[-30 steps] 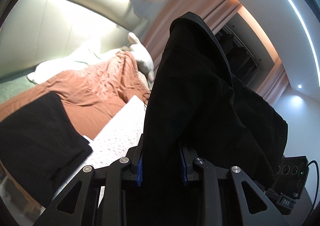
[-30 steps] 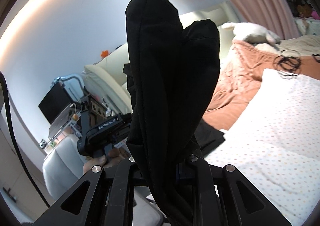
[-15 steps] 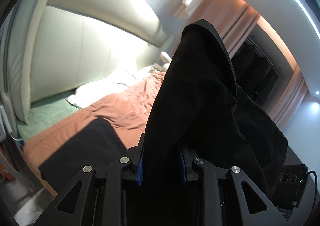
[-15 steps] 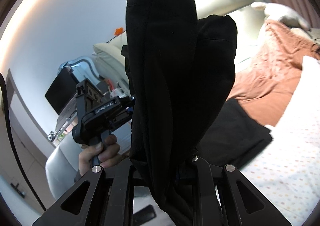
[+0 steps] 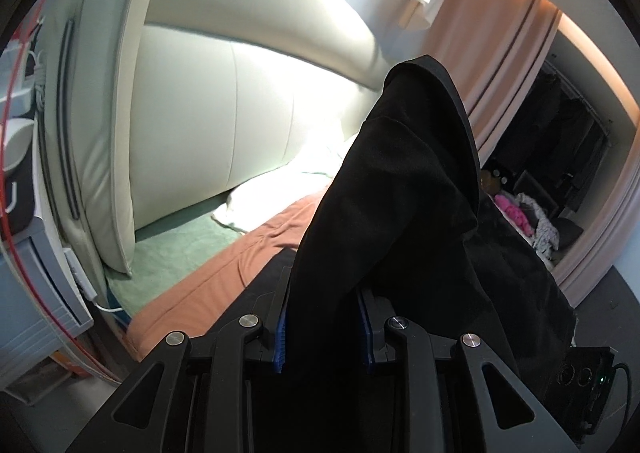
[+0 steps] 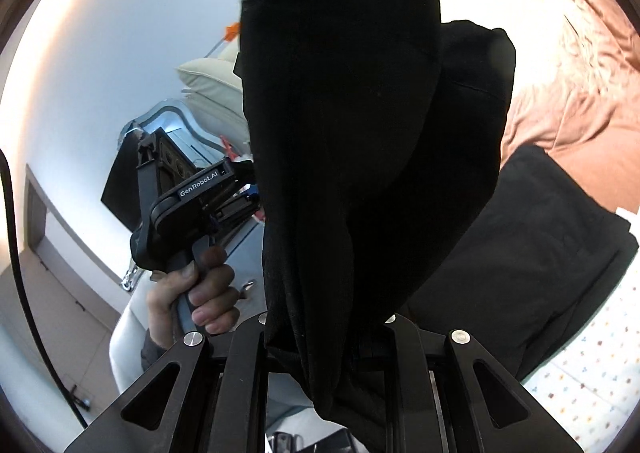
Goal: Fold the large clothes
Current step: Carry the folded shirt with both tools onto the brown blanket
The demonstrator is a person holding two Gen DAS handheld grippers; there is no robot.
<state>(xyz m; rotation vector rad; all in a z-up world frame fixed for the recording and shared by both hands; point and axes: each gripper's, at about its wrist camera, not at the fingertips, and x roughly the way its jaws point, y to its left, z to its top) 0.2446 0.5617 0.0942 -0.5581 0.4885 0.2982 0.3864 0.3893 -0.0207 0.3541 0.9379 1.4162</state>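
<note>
I have both tongs — left tongs (image 5: 323,327) and right tongs (image 6: 326,337) — clamped on the black garment (image 5: 404,213), lifted above the bed (image 5: 224,265); next, I judge, lay it flat there.

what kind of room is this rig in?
Most likely a bedroom: a bed with a rust-brown cover and white pillow against a padded headboard, pink curtains behind. Both tongs grip a black garment.
</note>
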